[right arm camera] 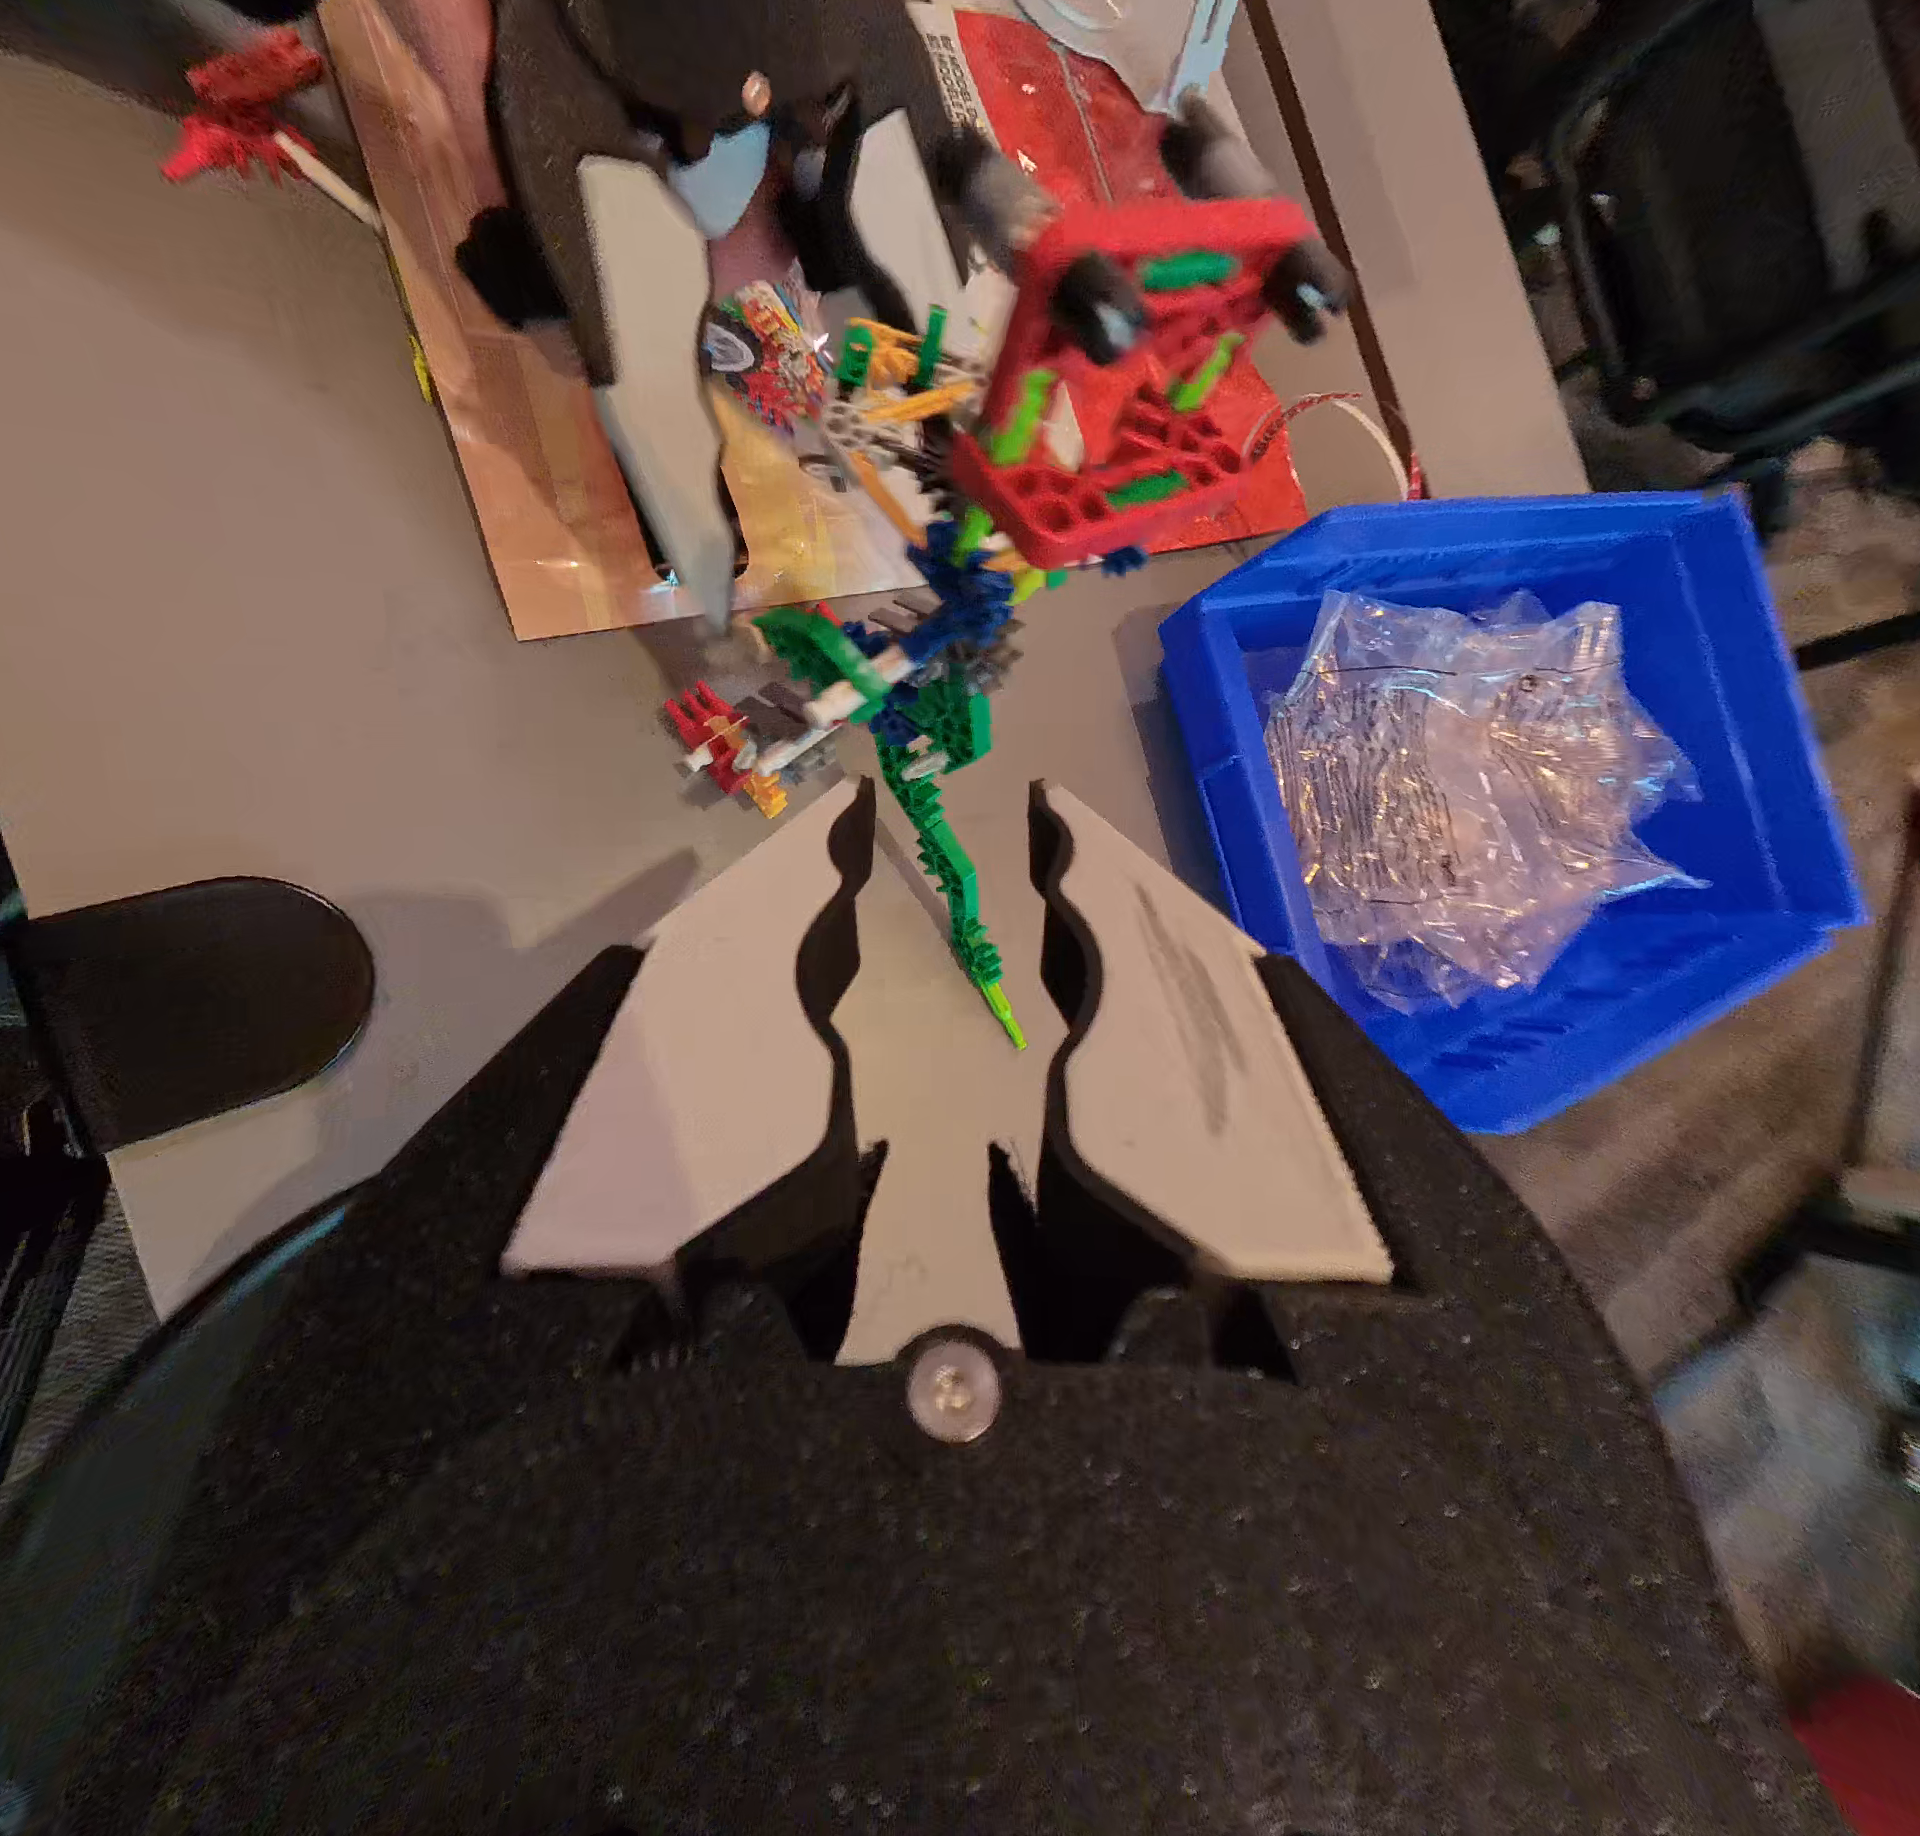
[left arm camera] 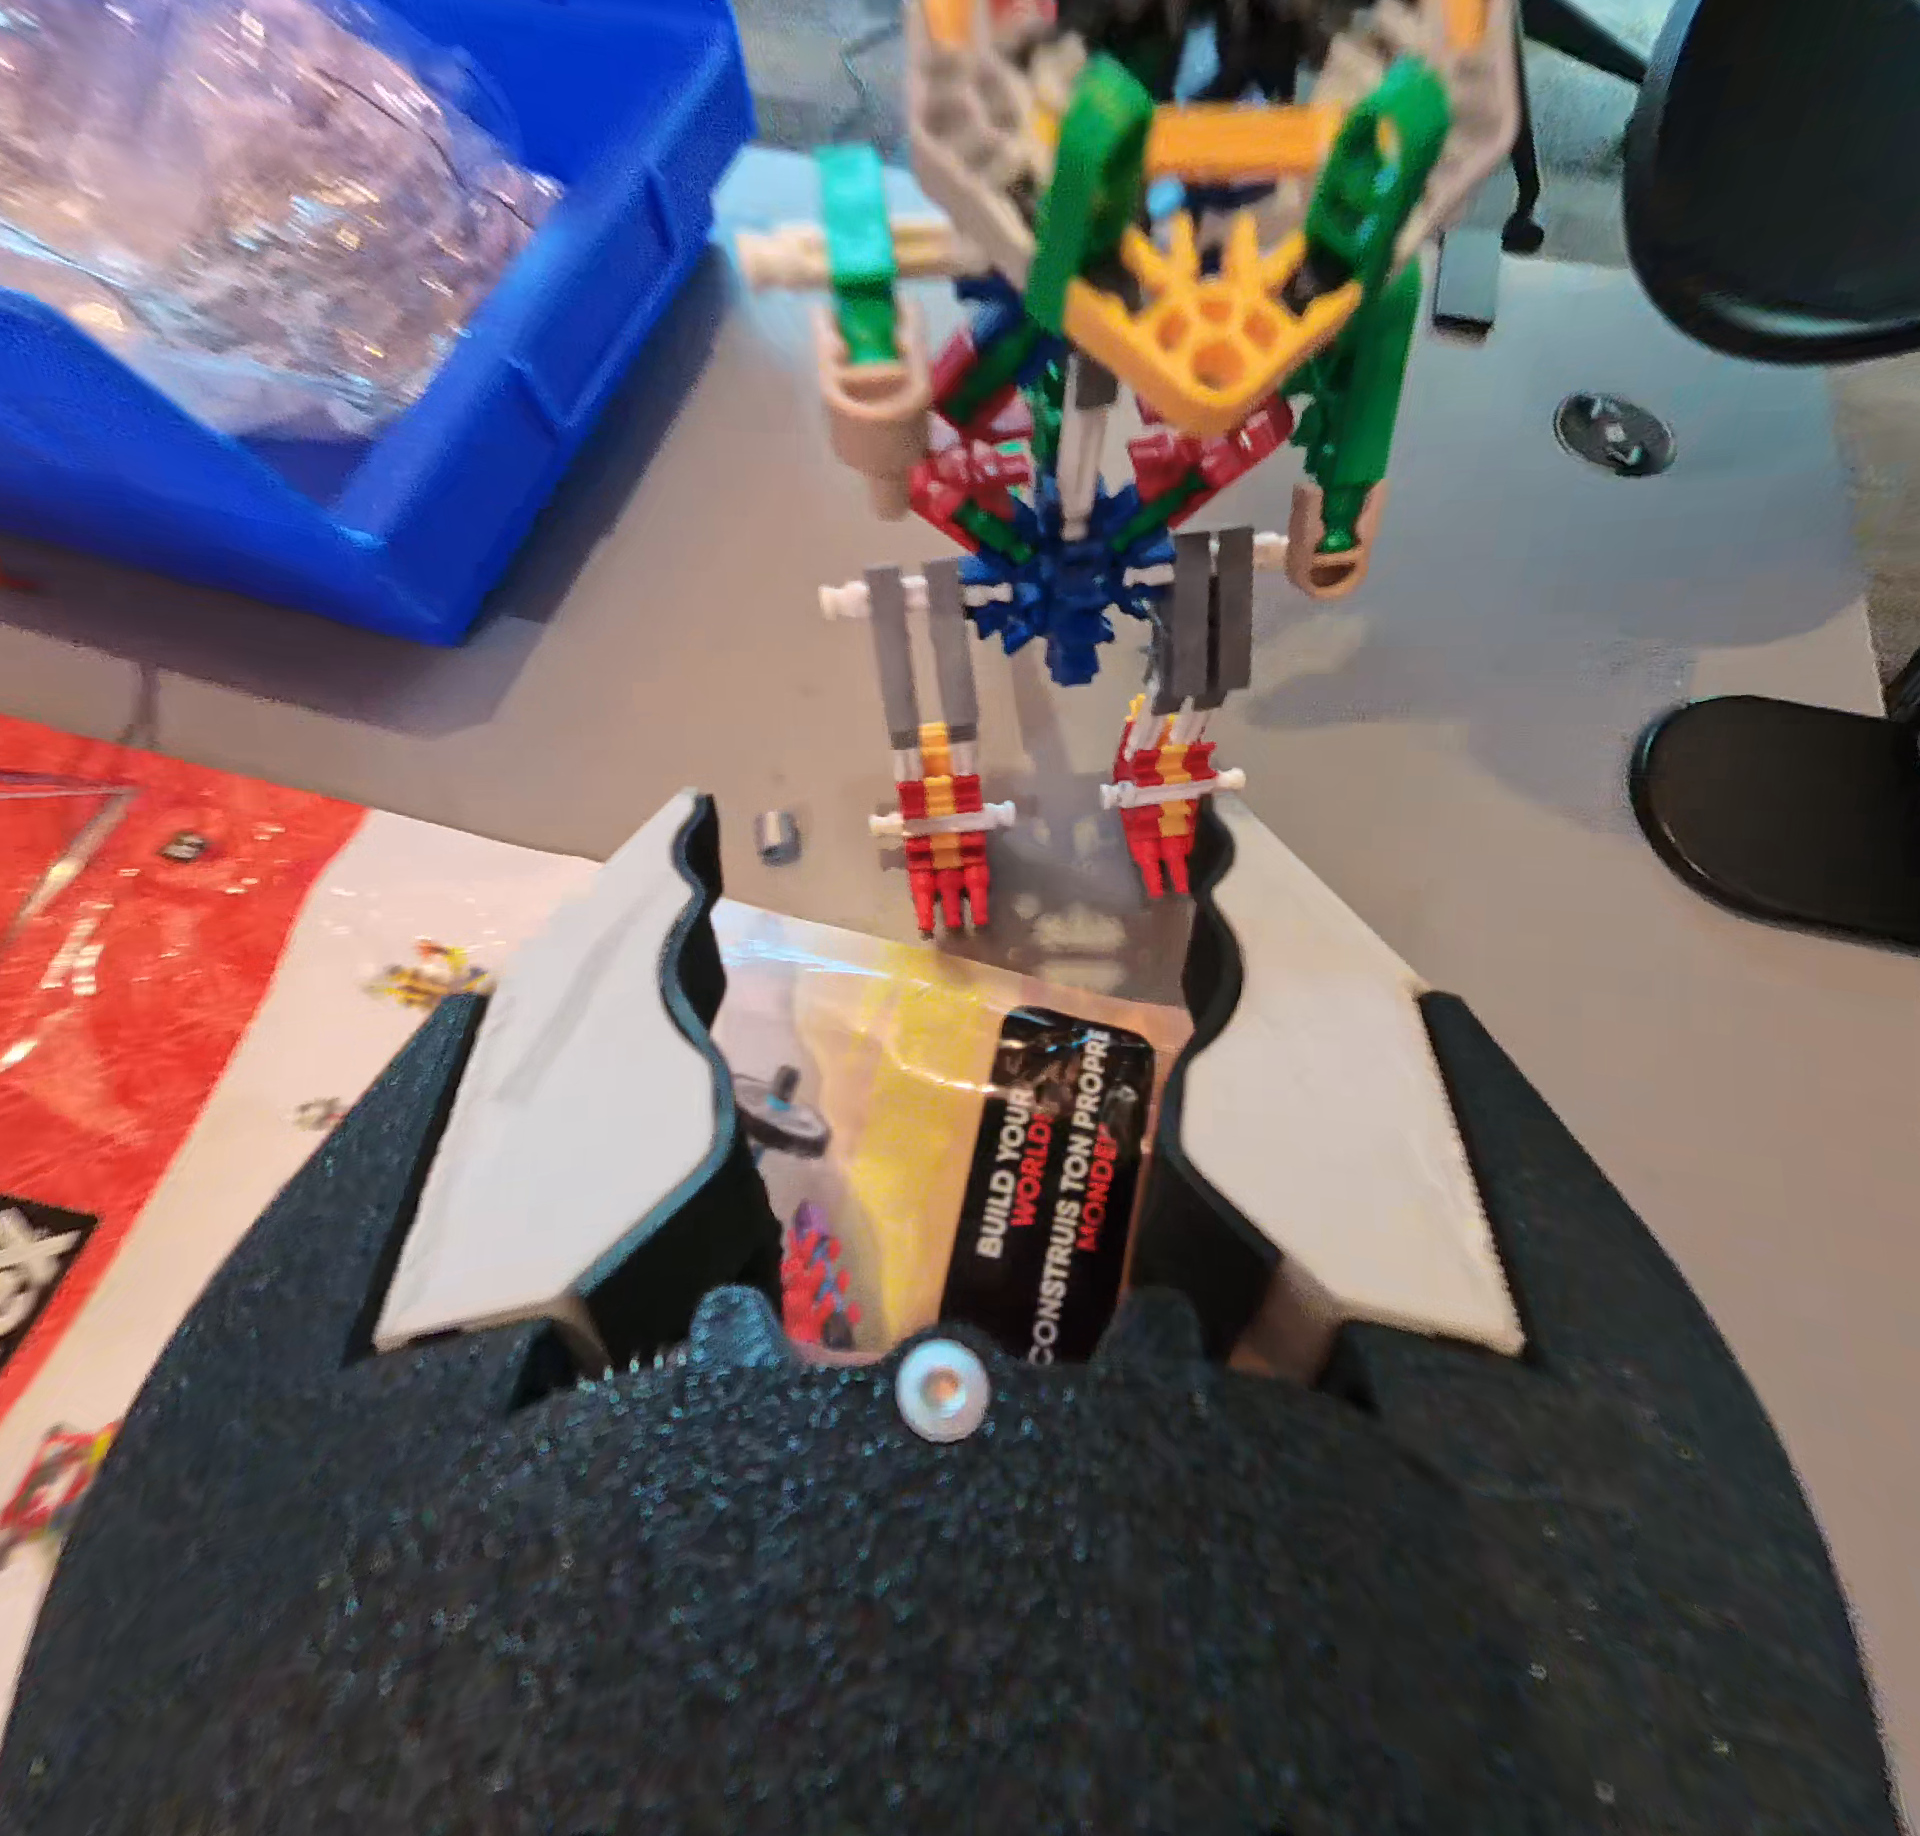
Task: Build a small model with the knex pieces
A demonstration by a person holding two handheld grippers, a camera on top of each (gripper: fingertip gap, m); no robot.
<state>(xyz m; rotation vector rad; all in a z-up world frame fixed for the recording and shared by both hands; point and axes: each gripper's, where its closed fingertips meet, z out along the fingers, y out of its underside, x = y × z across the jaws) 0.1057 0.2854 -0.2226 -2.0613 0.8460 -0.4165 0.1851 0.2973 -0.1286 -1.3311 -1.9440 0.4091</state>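
A toy figure built of coloured plastic rods and connectors (left arm camera: 1070, 581) stands on the grey table (left arm camera: 1455, 747), its red feet (left arm camera: 945, 851) just past my left fingertips. My left gripper (left arm camera: 956, 851) is open and empty, low over a glossy printed booklet (left arm camera: 935, 1111). In the right wrist view the figure (right arm camera: 935, 643) shows from the other side. Its green spiky tail (right arm camera: 951, 872) lies between the fingers of my right gripper (right arm camera: 951, 799), which is open; no pad visibly touches it. The left gripper (right arm camera: 665, 384) shows beyond the figure.
A blue bin (left arm camera: 540, 415) holding a crumpled clear plastic bag (right arm camera: 1455, 799) stands beside the figure. A red wheeled toy frame (right arm camera: 1143, 384) and red packaging (left arm camera: 135, 955) lie near the booklet. Black chair parts (left arm camera: 1787, 820) are at the table edge. A small grey piece (left arm camera: 777, 836) lies loose. The grippers' ends are close to 12 cm from one another.
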